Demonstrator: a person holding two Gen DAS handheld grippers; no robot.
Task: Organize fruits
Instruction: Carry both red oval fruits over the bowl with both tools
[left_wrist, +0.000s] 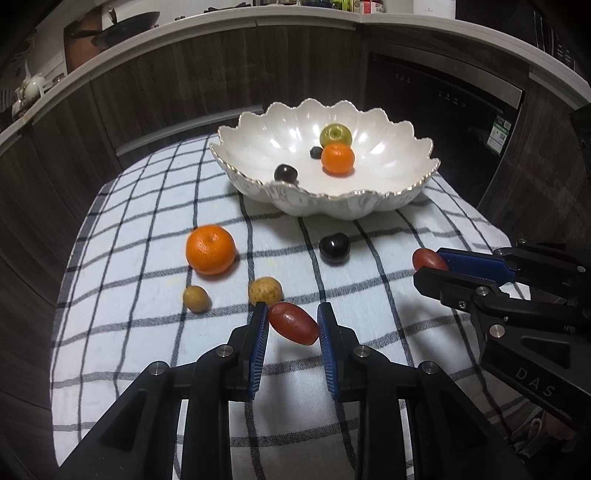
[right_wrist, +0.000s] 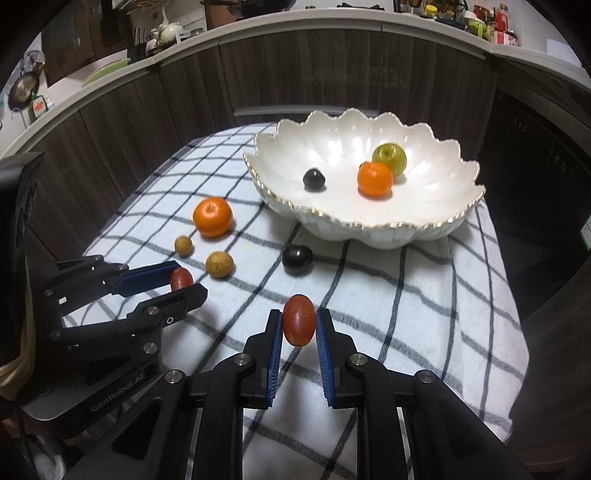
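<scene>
My left gripper (left_wrist: 293, 317) is shut on a red oval fruit (left_wrist: 293, 323), held above the checked cloth (left_wrist: 369, 295); it also shows in the right wrist view (right_wrist: 184, 282). My right gripper (right_wrist: 298, 321) is shut on a second red oval fruit (right_wrist: 299, 319), also seen in the left wrist view (left_wrist: 428, 260). A white scalloped bowl (left_wrist: 258, 129) stands at the back and holds a green apple (left_wrist: 335, 134), an orange (left_wrist: 337, 158) and two dark fruits (left_wrist: 285, 172). On the cloth lie an orange (left_wrist: 210, 250), a dark plum (left_wrist: 334, 248) and two tan round fruits (left_wrist: 265, 291).
The cloth-covered table is small; its edges drop off on the left, right and front. Dark wood cabinet fronts (left_wrist: 166, 81) curve around the back, with a dishwasher panel (left_wrist: 443, 107) at the right.
</scene>
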